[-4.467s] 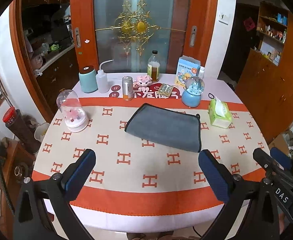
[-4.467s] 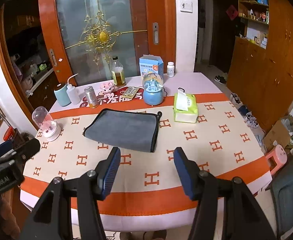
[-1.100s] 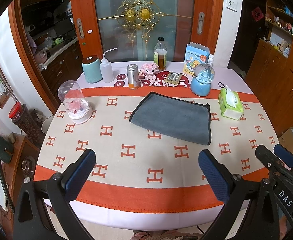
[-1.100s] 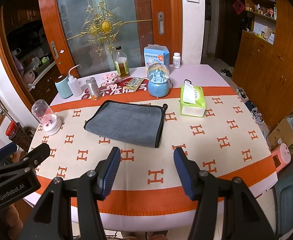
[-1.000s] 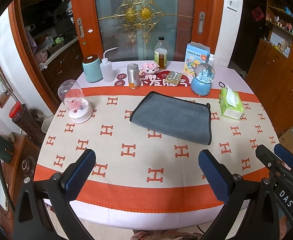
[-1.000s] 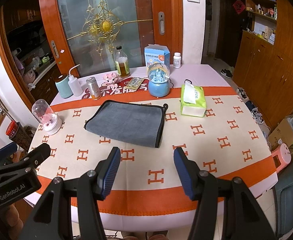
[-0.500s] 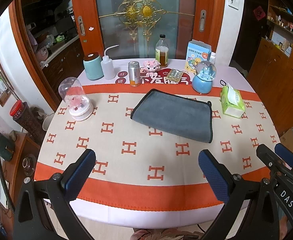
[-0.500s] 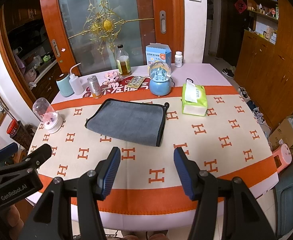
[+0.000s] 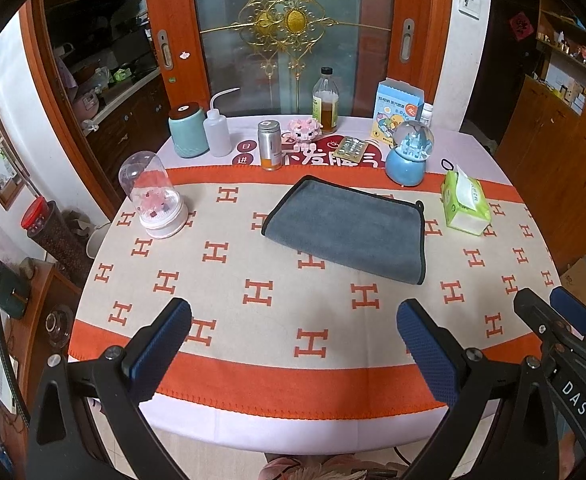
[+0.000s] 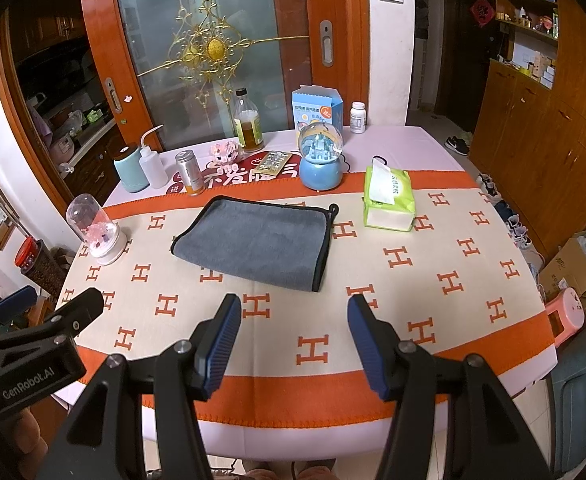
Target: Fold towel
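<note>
A grey towel (image 9: 345, 228) with a black edge lies folded flat on the table's patterned cloth; it also shows in the right wrist view (image 10: 253, 242). My left gripper (image 9: 293, 344) is open and empty, held above the table's front edge, well short of the towel. My right gripper (image 10: 291, 338) is open and empty, also near the front edge and apart from the towel. Each gripper shows at the edge of the other's view.
A tissue pack (image 9: 467, 208) lies right of the towel. A blue snow globe (image 9: 409, 154), a can (image 9: 270, 151), bottles and a box stand behind it. A clear dome (image 9: 153, 196) stands at the left. The table (image 9: 293, 364) has an orange border at the front.
Both grippers have drawn back and up a little, so the table and towel sit slightly farther away. The towel has not moved. Both grippers stay open.
</note>
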